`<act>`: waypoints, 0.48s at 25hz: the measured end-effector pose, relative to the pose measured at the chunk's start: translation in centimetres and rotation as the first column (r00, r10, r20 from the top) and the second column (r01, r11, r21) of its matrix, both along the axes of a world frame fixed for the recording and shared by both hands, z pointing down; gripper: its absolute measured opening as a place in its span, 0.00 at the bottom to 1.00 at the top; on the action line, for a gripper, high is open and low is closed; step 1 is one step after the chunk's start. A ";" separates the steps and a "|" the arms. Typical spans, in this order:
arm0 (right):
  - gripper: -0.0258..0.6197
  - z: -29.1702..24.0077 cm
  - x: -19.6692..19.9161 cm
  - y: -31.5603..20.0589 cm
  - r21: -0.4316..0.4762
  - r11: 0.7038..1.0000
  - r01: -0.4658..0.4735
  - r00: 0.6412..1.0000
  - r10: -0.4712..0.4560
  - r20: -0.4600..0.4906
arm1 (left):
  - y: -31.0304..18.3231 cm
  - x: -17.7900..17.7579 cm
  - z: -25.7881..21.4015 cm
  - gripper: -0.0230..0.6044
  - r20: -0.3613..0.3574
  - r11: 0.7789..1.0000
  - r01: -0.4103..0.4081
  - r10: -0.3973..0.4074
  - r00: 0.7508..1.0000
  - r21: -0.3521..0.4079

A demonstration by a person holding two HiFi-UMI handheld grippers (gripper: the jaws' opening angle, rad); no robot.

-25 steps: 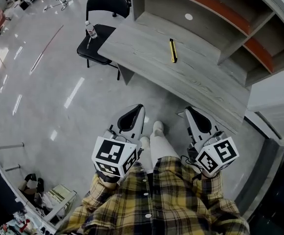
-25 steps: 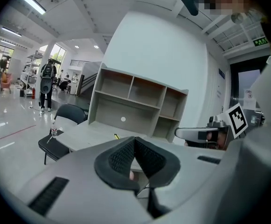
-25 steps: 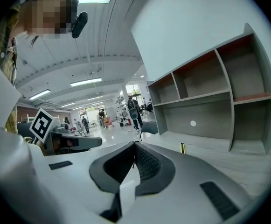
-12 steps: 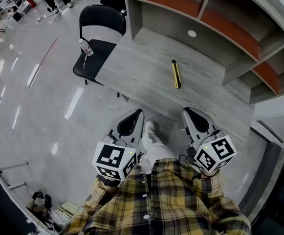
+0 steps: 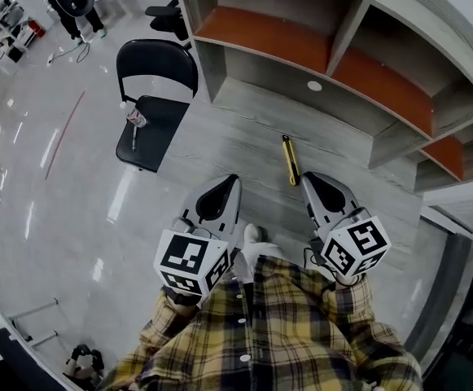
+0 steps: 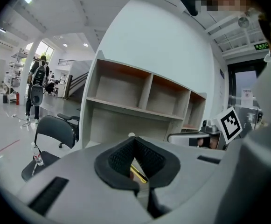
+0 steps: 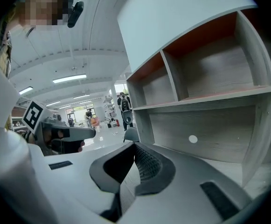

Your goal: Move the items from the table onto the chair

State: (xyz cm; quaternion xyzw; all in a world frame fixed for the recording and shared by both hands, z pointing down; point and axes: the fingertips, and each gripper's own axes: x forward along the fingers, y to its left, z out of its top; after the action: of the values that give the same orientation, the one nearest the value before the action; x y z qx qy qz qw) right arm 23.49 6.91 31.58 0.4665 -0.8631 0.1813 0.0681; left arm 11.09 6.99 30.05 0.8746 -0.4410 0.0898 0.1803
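**A:** What's nearest?

**B:** The left gripper (image 5: 229,182) and the right gripper (image 5: 306,179), both pressed together and empty.

**A:** And the item?

**B:** A slim yellow-and-black utility knife (image 5: 290,160) lies flat on the grey wood-grain table (image 5: 240,125), just beyond the right gripper. Farther left, a black chair (image 5: 161,127) holds a clear plastic bottle (image 5: 134,116).

**A:** Any risk?

**B:** A shallow pinch could likely send the flat knife skidding.
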 end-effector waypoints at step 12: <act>0.07 1.7 -1.8 -5.8 -0.037 0.972 -0.234 0.972 0.233 -0.011 | -8.3 -1.1 1.6 0.04 0.002 0.967 -0.250 0.251 0.968 -0.036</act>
State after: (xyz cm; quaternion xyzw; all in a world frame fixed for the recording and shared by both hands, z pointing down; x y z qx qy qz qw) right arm 21.71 1.15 33.30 0.5640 -0.7984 0.2029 0.0581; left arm 9.95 -1.32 31.67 0.9197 -0.3260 0.1226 0.1814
